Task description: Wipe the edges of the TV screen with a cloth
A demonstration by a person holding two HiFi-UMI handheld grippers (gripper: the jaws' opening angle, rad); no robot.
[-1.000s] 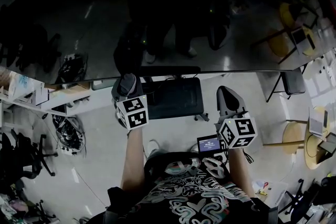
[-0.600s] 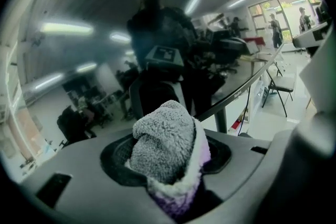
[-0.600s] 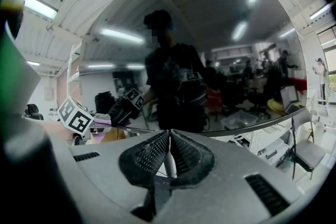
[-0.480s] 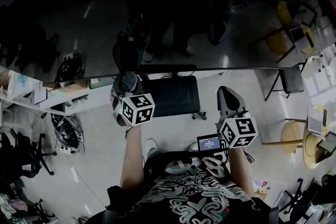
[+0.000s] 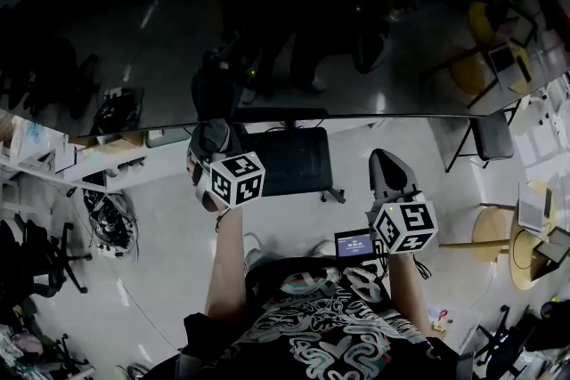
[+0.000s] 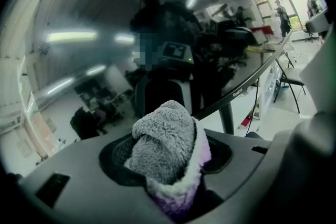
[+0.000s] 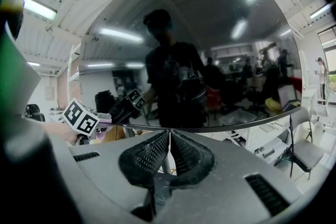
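The TV screen (image 5: 294, 22) is a large dark panel across the top of the head view; its lower edge (image 5: 374, 116) runs left to right. My left gripper (image 5: 212, 138) is up at that lower edge, shut on a grey fleece cloth (image 6: 167, 157) with a purple-white hem that bulges out between the jaws. In the left gripper view the TV's thin lower edge (image 6: 247, 86) crosses just behind the cloth. My right gripper (image 5: 388, 166) hangs lower and to the right, below the edge. Its jaws are shut with nothing between them (image 7: 169, 138), facing the screen (image 7: 199, 50).
A black office chair (image 5: 298, 163) stands under the TV. A white shelf unit (image 5: 80, 160) and tangled cables (image 5: 109, 222) are at the left. A folding chair (image 5: 494, 138) and round tables (image 5: 499, 231) are at the right. A small lit display (image 5: 354, 244) sits at the person's chest.
The left gripper's marker cube has shifted a little right and up while its tip stays at the TV's lower edge. The right gripper has barely moved.
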